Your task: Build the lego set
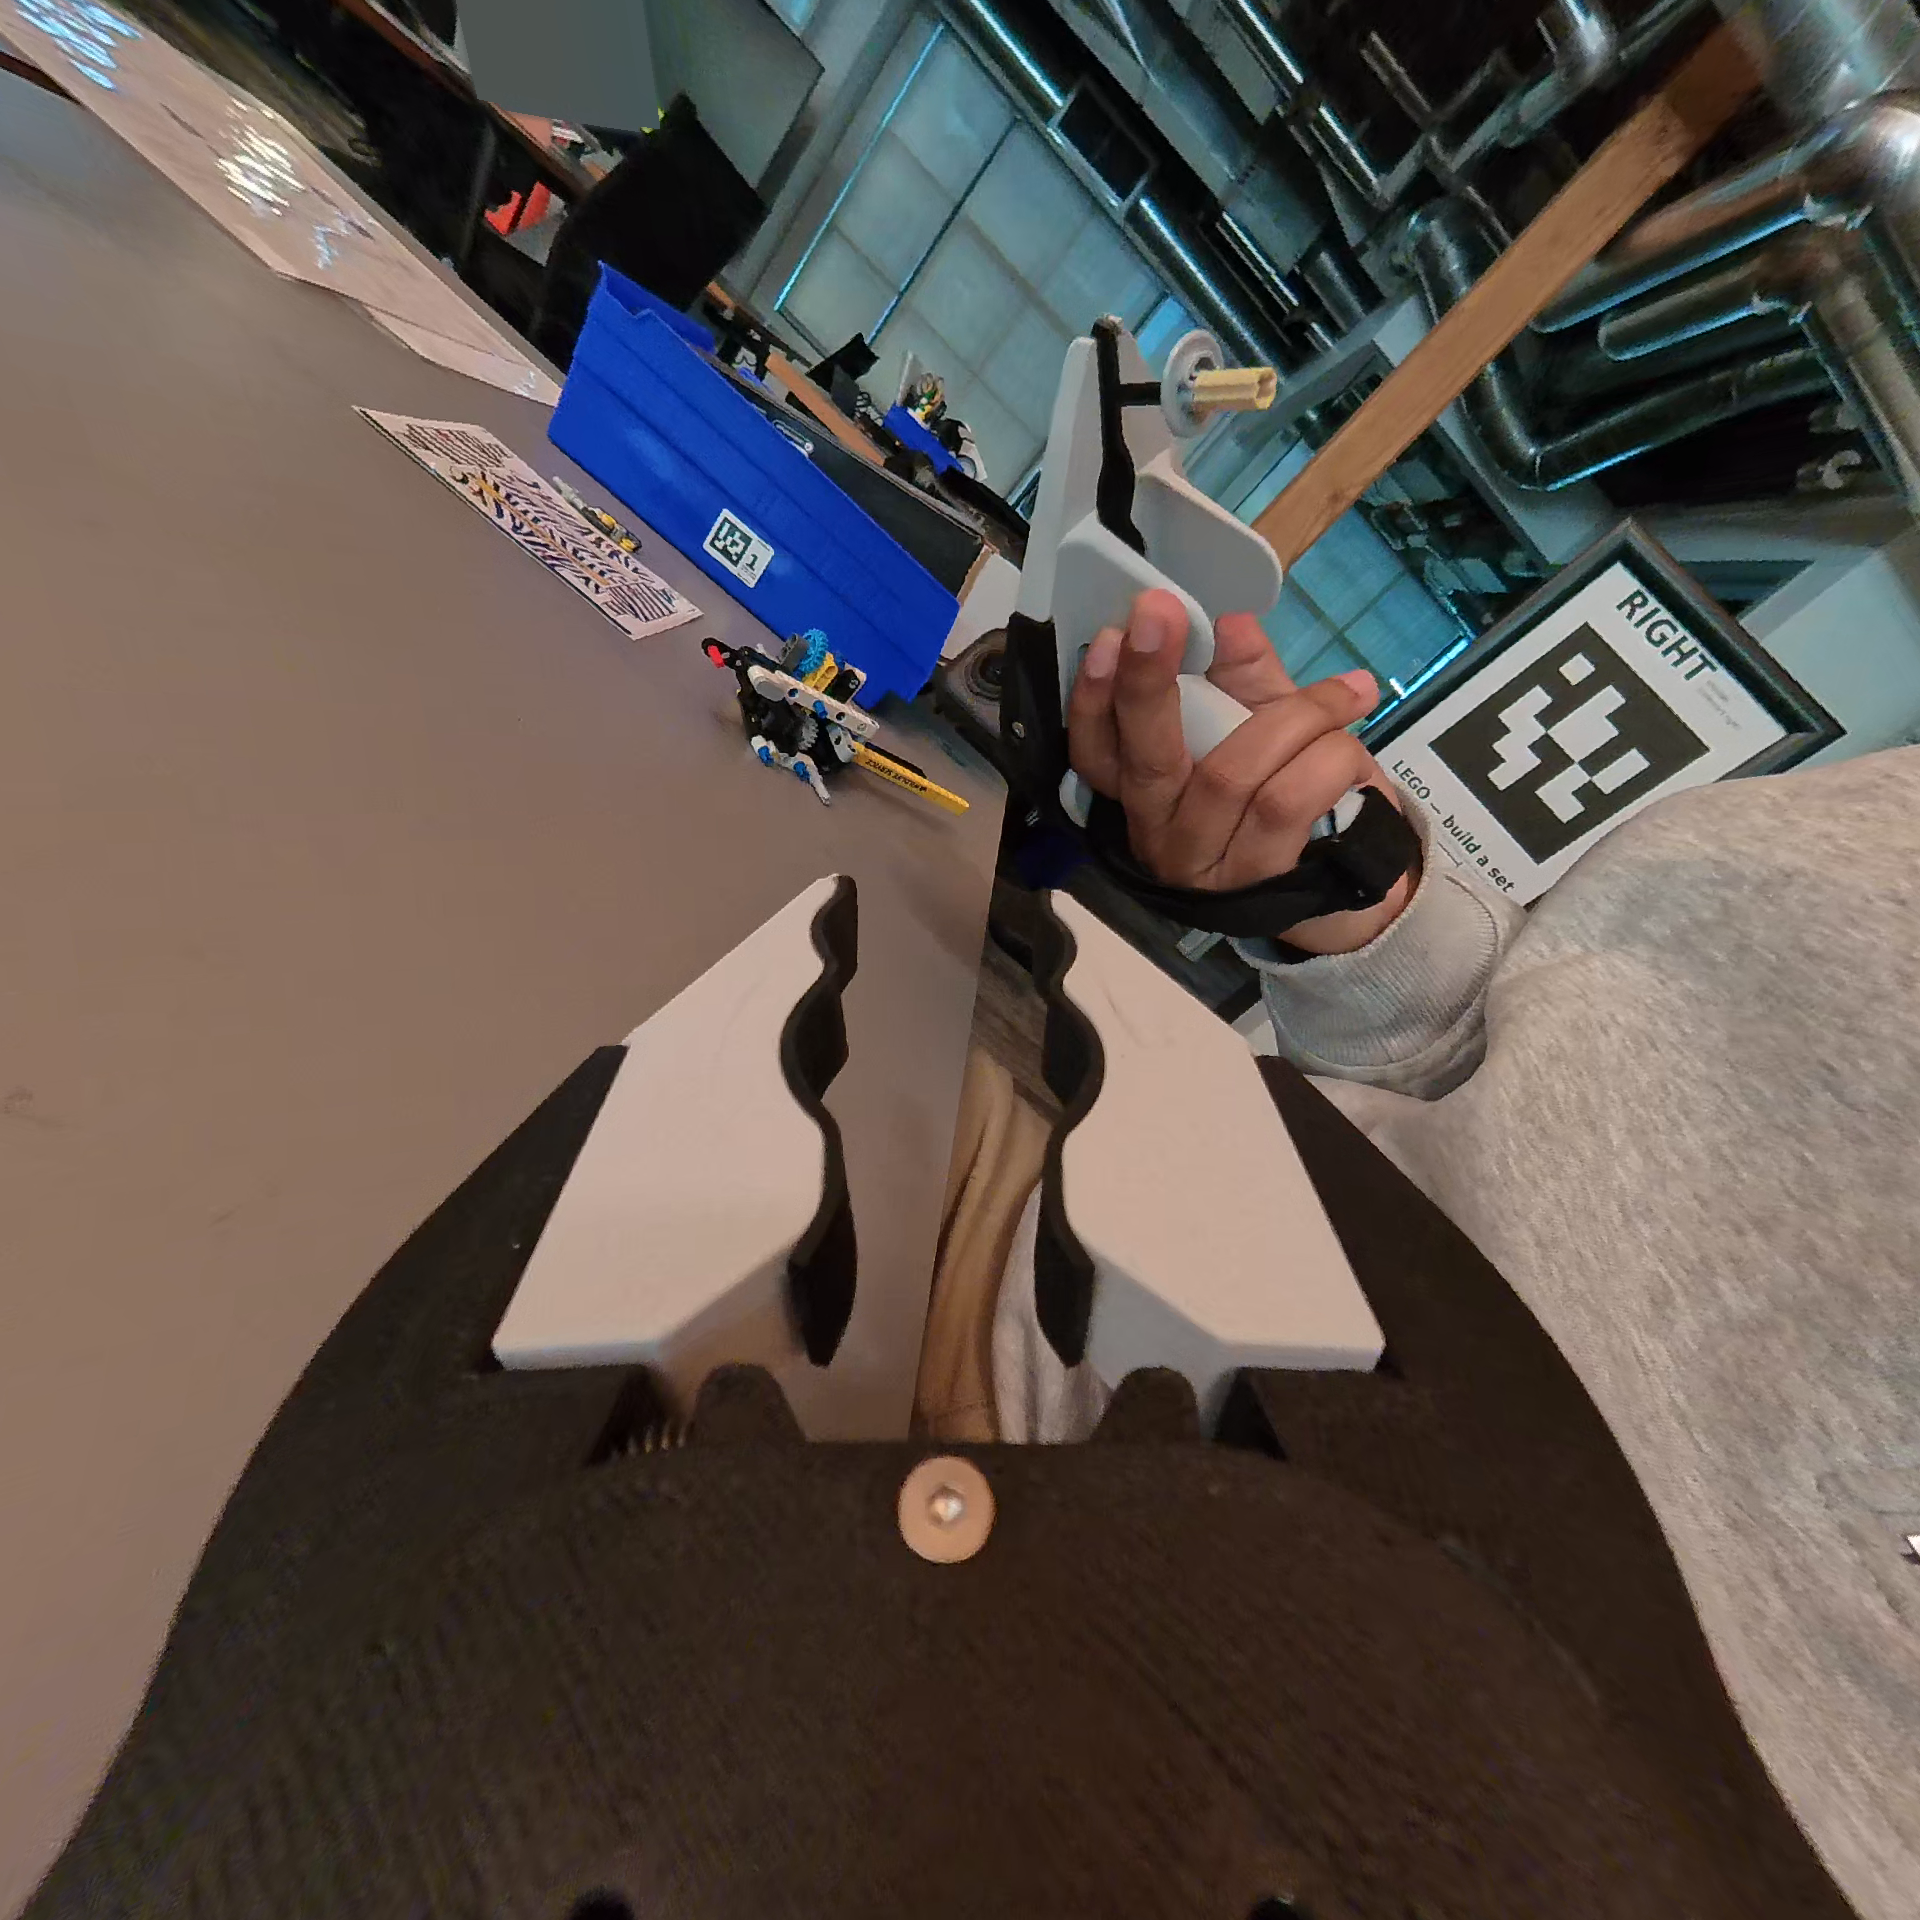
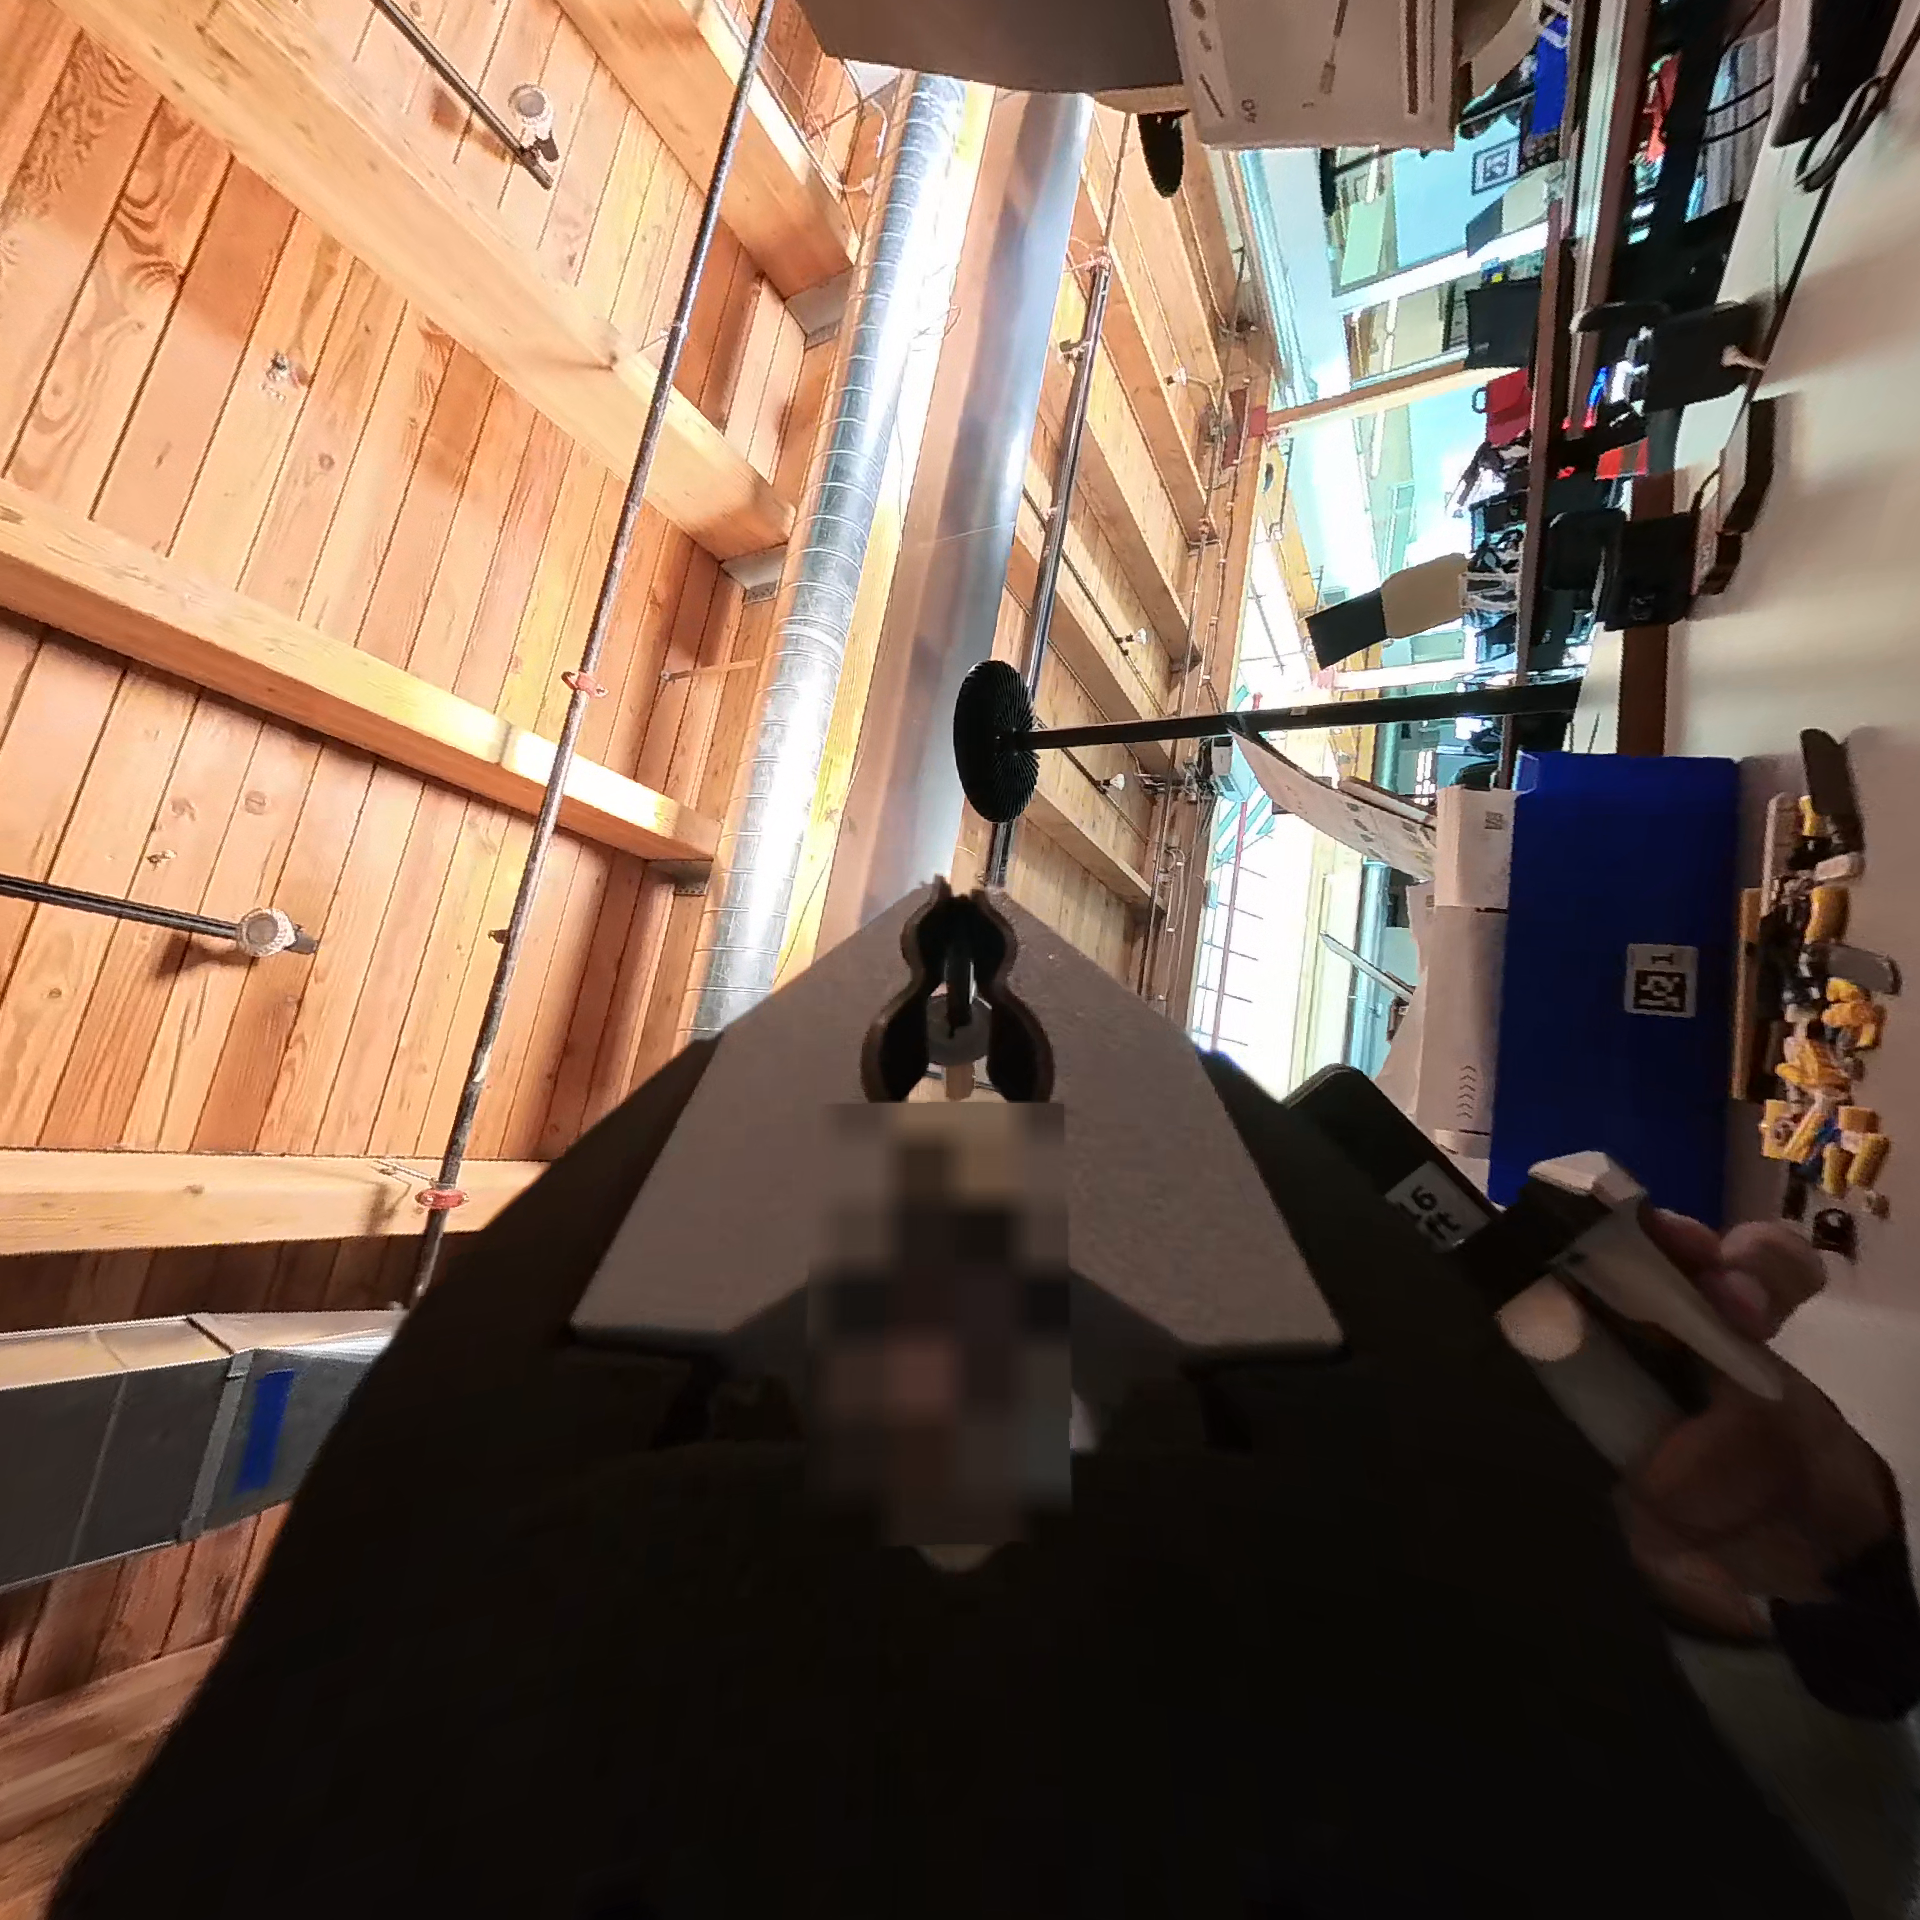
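My left gripper [image 1: 945, 909] is open and empty, tilted above the grey table's [image 1: 312, 883] front edge. My right gripper [image 1: 1110, 338], held up by a hand [image 1: 1216, 769], is shut on a black axle [image 1: 1141, 394] that carries a grey disc [image 1: 1188, 380] and a tan connector [image 1: 1234, 390]. In the right wrist view the right gripper [image 2: 961, 899] points at the ceiling, with the axle [image 2: 961, 982] pinched between its pads. A partly built black, white and yellow Lego model [image 1: 800, 722] lies on the table, apart from both grippers.
A blue bin [image 1: 748, 520] stands behind the model and also shows in the right wrist view [image 2: 1621, 935]. A sticker sheet [image 1: 530, 520] and an open booklet [image 1: 260, 177] lie farther along the table. Several loose yellow and black pieces [image 2: 1818, 1049] lie beside the bin. The left gripper's tips are roughly 15 cm from the right gripper's.
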